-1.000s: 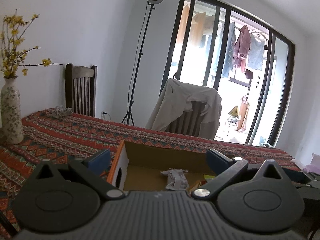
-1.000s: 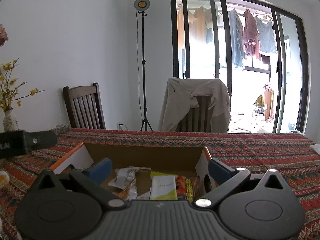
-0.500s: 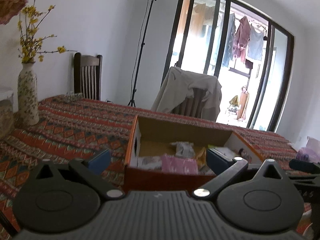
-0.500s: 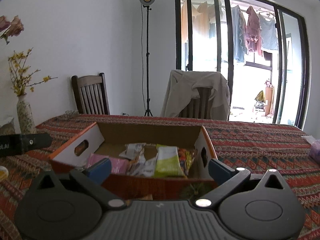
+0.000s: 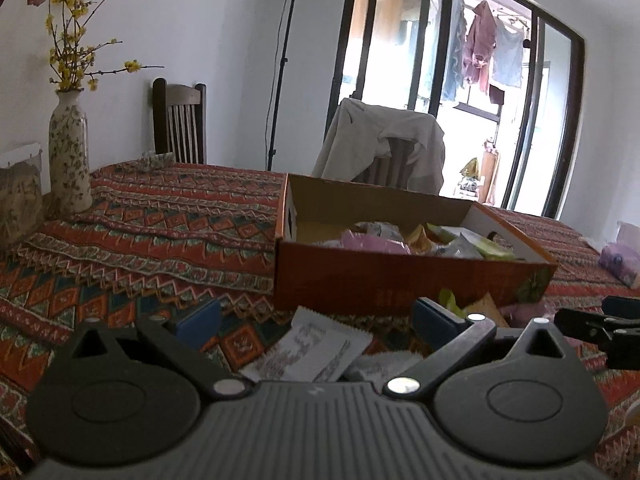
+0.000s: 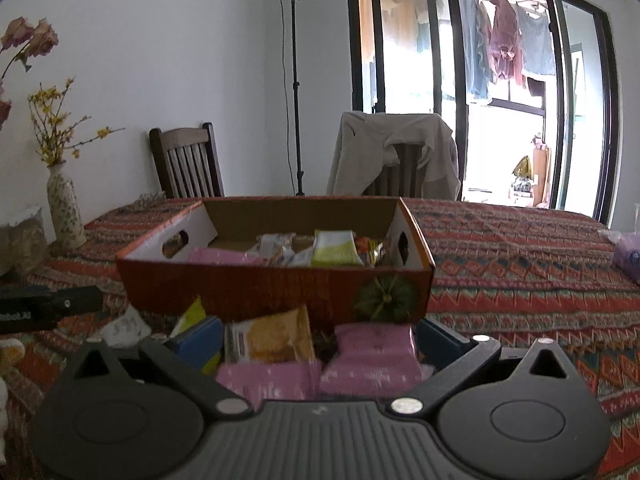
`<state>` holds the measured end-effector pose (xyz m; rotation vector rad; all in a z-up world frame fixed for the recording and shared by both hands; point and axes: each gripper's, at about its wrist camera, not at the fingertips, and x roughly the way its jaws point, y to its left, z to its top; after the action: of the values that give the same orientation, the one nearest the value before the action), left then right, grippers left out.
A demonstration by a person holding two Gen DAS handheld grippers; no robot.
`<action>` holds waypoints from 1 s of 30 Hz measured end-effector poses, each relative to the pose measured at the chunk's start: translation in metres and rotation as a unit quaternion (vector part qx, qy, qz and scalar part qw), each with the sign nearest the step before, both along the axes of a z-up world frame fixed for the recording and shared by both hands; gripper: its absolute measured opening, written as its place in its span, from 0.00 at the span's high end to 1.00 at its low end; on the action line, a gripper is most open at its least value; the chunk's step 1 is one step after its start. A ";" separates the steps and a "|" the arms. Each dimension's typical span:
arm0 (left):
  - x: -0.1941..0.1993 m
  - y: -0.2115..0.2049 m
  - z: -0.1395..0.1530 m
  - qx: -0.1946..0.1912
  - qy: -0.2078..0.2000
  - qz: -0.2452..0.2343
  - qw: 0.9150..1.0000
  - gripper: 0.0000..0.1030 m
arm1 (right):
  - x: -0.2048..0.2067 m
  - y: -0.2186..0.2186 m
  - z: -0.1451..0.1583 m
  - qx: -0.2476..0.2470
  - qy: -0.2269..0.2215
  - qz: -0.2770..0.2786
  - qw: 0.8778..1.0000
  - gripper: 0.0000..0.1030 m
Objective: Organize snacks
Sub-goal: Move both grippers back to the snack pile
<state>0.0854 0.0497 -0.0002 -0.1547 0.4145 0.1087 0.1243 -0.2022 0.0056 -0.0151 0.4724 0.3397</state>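
An orange cardboard box [image 5: 400,276] [image 6: 248,284] sits on the patterned tablecloth, holding several snack packets: pink, green, white. In front of it loose packets lie on the cloth. A white printed packet [image 5: 308,350] lies between the fingers of my left gripper [image 5: 316,318], which stands open above it. My right gripper [image 6: 316,338] is open over two pink packets [image 6: 372,356] and an orange-yellow biscuit packet [image 6: 272,340]. A yellow-green packet [image 6: 192,314] pokes up by its left finger. Nothing is gripped.
A flowered vase [image 5: 69,156] with yellow blossoms stands at the table's left, beside a pale jar [image 5: 18,200]. Two chairs [image 6: 188,168] stand behind the table, one draped with a jacket [image 6: 394,152]. A purple tissue pack [image 6: 626,254] lies right. A lamp stand [image 6: 294,80] is by the wall.
Both grippers have pulled back from over the box toward the near side of the table and lowered. The loose packets in front of the box have come into view between the fingers.
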 end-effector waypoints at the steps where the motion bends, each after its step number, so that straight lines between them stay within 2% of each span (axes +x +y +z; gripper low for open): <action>1: -0.001 0.000 -0.002 0.000 -0.001 -0.001 1.000 0.00 | -0.002 -0.001 -0.002 -0.001 0.002 0.000 1.000 0.00; 8: 0.001 0.000 -0.015 0.000 0.005 0.006 1.000 0.00 | -0.013 -0.013 -0.015 -0.003 0.017 -0.005 1.000 0.00; 13: -0.003 0.000 -0.016 0.000 -0.007 0.004 1.000 0.00 | -0.017 -0.022 -0.021 0.000 0.026 -0.011 1.000 0.00; 19: -0.001 0.007 -0.018 -0.020 0.000 0.010 1.000 0.00 | -0.014 -0.025 -0.026 0.001 0.034 -0.012 0.999 0.00; 25: -0.005 0.010 -0.018 -0.029 -0.010 0.009 1.000 0.00 | 0.000 -0.022 -0.026 -0.012 0.037 -0.024 0.999 0.00; 30: -0.005 0.011 -0.017 -0.033 -0.013 0.008 0.999 0.00 | 0.028 -0.019 -0.020 -0.037 0.040 -0.038 0.998 0.00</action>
<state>0.0800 0.0602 -0.0176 -0.2236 0.3920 0.1090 0.1522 -0.2211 -0.0141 -0.0552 0.5633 0.2480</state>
